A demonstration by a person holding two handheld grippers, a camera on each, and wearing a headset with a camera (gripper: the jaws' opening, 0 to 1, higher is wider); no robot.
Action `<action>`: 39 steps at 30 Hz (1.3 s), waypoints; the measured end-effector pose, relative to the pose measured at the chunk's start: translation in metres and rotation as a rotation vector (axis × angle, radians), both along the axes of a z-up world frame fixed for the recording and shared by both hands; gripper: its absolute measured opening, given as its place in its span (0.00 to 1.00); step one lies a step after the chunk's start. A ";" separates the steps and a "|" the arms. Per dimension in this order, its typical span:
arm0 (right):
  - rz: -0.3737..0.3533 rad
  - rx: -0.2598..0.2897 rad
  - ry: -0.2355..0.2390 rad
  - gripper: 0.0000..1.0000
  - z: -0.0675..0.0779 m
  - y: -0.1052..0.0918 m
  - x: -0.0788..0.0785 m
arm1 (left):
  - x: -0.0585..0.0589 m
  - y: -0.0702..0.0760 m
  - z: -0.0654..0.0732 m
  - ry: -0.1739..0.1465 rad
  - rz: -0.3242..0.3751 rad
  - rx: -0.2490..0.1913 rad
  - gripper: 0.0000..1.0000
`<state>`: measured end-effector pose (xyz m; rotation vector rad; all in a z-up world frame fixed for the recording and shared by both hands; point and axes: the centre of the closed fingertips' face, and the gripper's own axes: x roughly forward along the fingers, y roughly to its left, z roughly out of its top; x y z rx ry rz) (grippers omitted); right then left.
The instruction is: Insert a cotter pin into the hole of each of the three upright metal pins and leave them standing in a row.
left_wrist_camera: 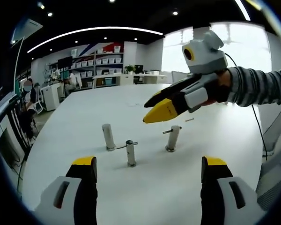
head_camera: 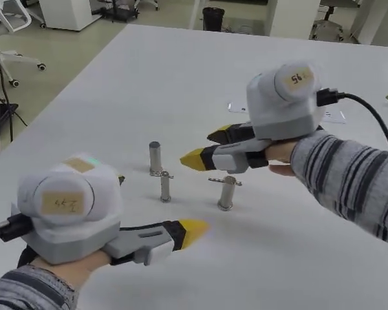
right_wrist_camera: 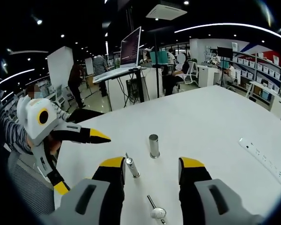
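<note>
While the left gripper (head_camera: 189, 234) hangs low, the right gripper (head_camera: 203, 147) hovers over pins (head_camera: 165, 186).

Grey, yellow-tipped left tongs (left_wrist_camera: 149, 161) and right tongs (right_wrist_camera: 152, 162); silver metal pins (head_camera: 165, 186); white table (head_camera: 181, 77).

Bright, even light; fisheye-warped edges.

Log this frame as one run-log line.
left gripper open, empty | right gripper open, empty | middle metal pin and right metal pin hold cotter pins | far metal pin bare | all upright
</note>
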<state>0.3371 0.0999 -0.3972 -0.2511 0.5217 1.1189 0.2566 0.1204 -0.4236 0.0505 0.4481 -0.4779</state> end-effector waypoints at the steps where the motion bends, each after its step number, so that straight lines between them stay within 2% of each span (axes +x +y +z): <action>1: 0.002 0.005 -0.002 0.41 0.000 0.004 0.002 | 0.000 0.001 0.001 -0.004 0.000 -0.003 0.93; 3: 0.008 0.045 -0.004 0.40 0.000 0.017 0.006 | 0.001 0.002 0.003 -0.006 0.002 -0.031 0.95; 6: 0.003 0.047 0.008 0.39 -0.007 0.031 0.013 | 0.002 0.006 0.002 -0.009 0.000 -0.016 0.97; 10: -0.010 0.042 0.005 0.37 -0.016 0.047 0.024 | 0.003 0.006 0.002 -0.013 -0.004 0.001 0.99; 12: -0.012 0.029 0.009 0.35 -0.022 0.054 0.027 | 0.003 0.005 0.001 -0.007 -0.007 -0.004 0.99; 15: -0.015 -0.001 0.014 0.31 -0.032 0.060 0.031 | 0.006 0.002 0.005 -0.022 -0.002 -0.037 0.99; 17: -0.023 -0.007 0.009 0.29 -0.036 0.064 0.035 | 0.007 0.001 0.005 -0.022 0.001 -0.041 0.99; 22: -0.037 -0.035 0.008 0.23 -0.046 0.069 0.040 | 0.007 -0.001 -0.002 0.000 -0.002 -0.025 0.99; 24: -0.046 -0.029 0.027 0.22 -0.050 0.071 0.043 | 0.007 -0.001 -0.001 -0.005 -0.005 -0.023 0.99; 31: -0.050 -0.044 0.027 0.16 -0.054 0.073 0.041 | 0.007 0.001 -0.004 0.013 0.008 -0.026 0.99; 35: -0.049 -0.050 0.030 0.10 -0.055 0.072 0.039 | 0.008 0.000 -0.002 0.004 0.007 -0.028 0.99; 39: -0.052 -0.060 0.020 0.09 -0.054 0.071 0.040 | 0.007 -0.004 -0.002 0.003 -0.009 -0.019 0.99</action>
